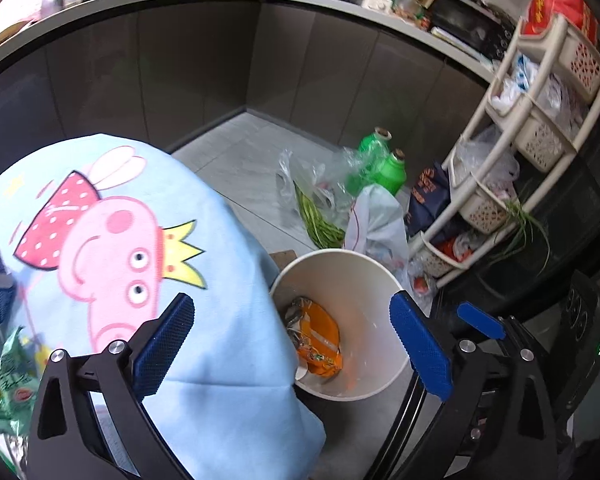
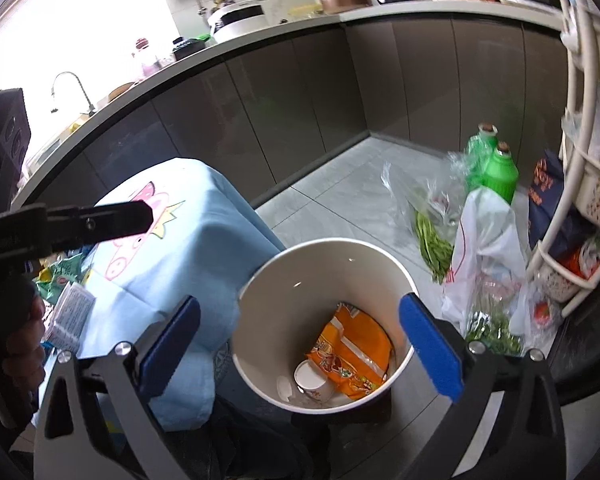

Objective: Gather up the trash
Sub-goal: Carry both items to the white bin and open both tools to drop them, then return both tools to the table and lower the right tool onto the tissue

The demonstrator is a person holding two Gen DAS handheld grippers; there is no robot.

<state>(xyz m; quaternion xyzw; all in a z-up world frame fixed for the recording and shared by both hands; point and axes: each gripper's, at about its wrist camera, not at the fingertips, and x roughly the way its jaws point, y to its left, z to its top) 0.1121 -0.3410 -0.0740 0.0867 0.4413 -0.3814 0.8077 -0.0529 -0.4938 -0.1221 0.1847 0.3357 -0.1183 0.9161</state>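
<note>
Right gripper (image 2: 300, 344) spread, orange wrapper (image 2: 352, 360) print unreadable

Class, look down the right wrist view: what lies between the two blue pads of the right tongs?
The white bin, holding an orange snack wrapper and a small white cup; the right tongs hold nothing.

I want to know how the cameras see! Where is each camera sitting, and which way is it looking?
Left wrist: rides the left gripper, looking down over the blue cartoon cloth and white bin; own open fingers show, plus the right gripper's blue tip.
Right wrist: rides the right gripper, looking down into the bin; own open fingers and the left gripper show.
Shared: bin, orange wrapper, cloth, green bottles.
</note>
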